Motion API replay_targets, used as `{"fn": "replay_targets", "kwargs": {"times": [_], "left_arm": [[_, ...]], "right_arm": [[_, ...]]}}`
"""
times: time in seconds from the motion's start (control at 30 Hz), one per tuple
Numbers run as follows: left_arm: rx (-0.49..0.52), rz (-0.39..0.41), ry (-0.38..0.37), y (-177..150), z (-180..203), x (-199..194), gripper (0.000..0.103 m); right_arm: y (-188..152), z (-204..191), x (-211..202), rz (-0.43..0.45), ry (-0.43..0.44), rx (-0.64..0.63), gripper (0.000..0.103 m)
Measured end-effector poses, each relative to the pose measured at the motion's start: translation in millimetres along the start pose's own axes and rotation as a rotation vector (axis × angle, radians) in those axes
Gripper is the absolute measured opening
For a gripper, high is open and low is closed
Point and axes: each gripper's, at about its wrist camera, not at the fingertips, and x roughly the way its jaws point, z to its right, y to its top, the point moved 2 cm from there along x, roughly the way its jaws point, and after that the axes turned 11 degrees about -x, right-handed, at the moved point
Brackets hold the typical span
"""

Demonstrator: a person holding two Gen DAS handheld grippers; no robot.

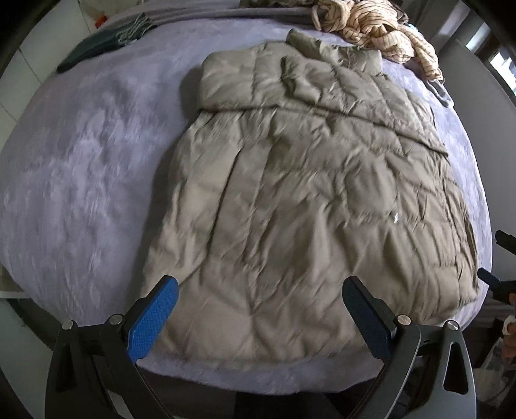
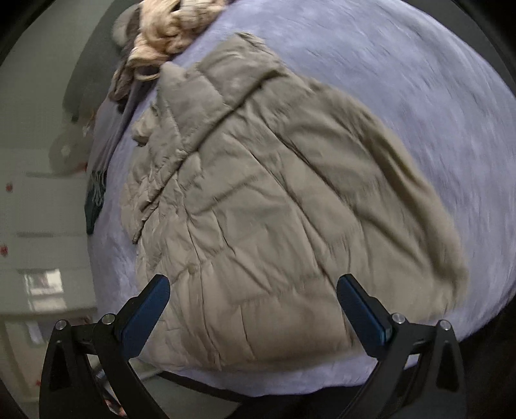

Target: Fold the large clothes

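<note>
Lying flat on lilac bedspread [image 1: 80,154]: tan quilted jacket [image 1: 306,193], sleeve folded across upper part, hem toward near bed edge. Left gripper [image 1: 261,309]: jaws spread wide above hem, nothing held. Right gripper [image 2: 254,306]: jaws fully apart above jacket, nothing held. Cream striped garment [image 1: 380,29] heaped beyond collar. Dark cloth [image 1: 96,48] at far left edge.

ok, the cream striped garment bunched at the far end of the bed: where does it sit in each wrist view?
Left wrist: cream striped garment at top right, just beyond the collar end of the khaki puffer jacket.
Right wrist: same garment at top left, blurred.
Shared landmark: the jacket's folded collar end on the lavender bedcover, beside the bundle in both.
</note>
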Motion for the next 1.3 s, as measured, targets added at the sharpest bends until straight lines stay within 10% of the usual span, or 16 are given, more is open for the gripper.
{"fn": "replay_targets", "kwargs": {"times": [0.7, 1.0, 1.17, 1.23, 1.3], "left_arm": [[-0.265, -0.309, -0.385, -70, -87, 52, 0.102], [-0.330, -0.251, -0.469, -44, -63, 64, 0.101], [-0.257, -0.244, -0.424, -33, -51, 65, 0.026], [-0.244, -0.226, -0.406, -31, -50, 63, 0.025], [-0.247, -0.208, -0.410, -30, -51, 59, 0.025]], "right_arm": [[-96, 75, 3, 0.050, 0.100, 0.366, 0.103], [-84, 87, 5, 0.145, 0.158, 0.435, 0.103], [-76, 95, 10, 0.171, 0.196, 0.491, 0.101], [-77, 97, 12, 0.171, 0.198, 0.508, 0.097], [-79, 99, 15, 0.159, 0.201, 0.525, 0.063]]}}
